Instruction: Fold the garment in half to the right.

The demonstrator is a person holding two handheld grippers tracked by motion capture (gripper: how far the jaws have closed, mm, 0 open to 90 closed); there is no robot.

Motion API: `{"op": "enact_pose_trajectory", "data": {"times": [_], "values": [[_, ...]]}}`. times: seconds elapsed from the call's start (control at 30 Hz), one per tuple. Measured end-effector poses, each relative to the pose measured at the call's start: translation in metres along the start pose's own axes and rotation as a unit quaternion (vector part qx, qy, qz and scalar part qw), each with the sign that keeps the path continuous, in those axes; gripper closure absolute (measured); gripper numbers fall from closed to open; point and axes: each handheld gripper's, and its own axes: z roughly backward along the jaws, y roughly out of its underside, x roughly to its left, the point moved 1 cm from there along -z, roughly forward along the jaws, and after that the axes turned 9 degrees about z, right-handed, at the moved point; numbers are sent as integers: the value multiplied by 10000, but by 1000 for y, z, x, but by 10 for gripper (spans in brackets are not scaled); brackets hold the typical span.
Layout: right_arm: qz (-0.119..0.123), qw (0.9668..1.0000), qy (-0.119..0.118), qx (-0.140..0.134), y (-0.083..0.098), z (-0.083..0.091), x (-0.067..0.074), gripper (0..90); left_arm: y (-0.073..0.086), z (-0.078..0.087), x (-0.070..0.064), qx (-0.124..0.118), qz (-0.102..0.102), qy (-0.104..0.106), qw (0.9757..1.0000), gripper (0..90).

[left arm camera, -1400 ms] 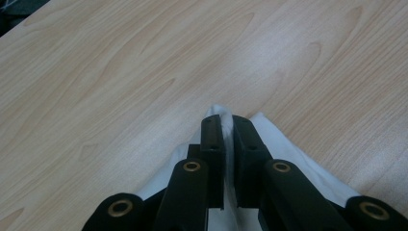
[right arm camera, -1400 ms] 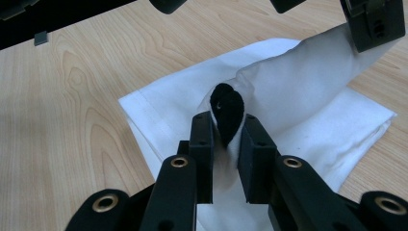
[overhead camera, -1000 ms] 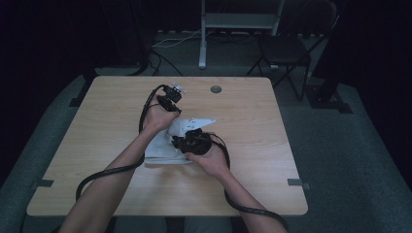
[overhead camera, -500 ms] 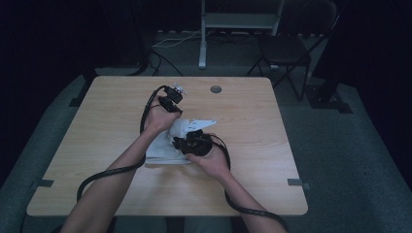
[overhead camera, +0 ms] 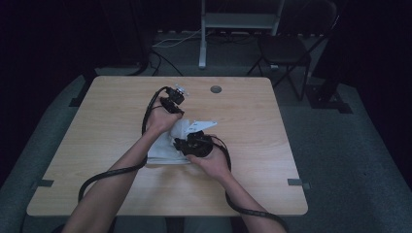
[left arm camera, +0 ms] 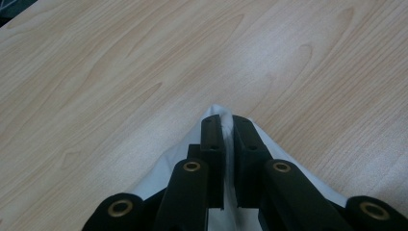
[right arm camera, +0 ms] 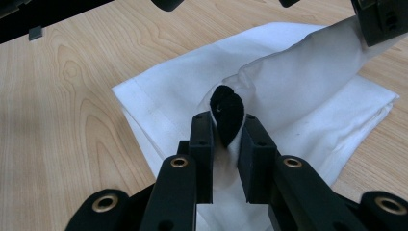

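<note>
Dim room, pale wooden table (overhead camera: 97, 145). At frame centre lies the white cloth (overhead camera: 163, 150); nothing has shifted in the last second. Left gripper (left arm camera: 223, 126) pinches a cloth corner, right gripper (right arm camera: 226, 127) clamps a fold, apparently paused mid-fold.

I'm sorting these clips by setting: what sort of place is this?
Probably a lab or studio set up for recording, not a home. A bare wooden table stands on grey carpet in a dark room, with a folding chair and a metal stand with loose cables behind it.
</note>
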Motion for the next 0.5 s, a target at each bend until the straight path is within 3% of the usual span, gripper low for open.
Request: {"op": "enact_pose_trajectory", "data": {"times": [0.5], "values": [[-25,10000,-1,23,4,0,-1,777,2,-3,-3,-47,17,7,10000,846]]}}
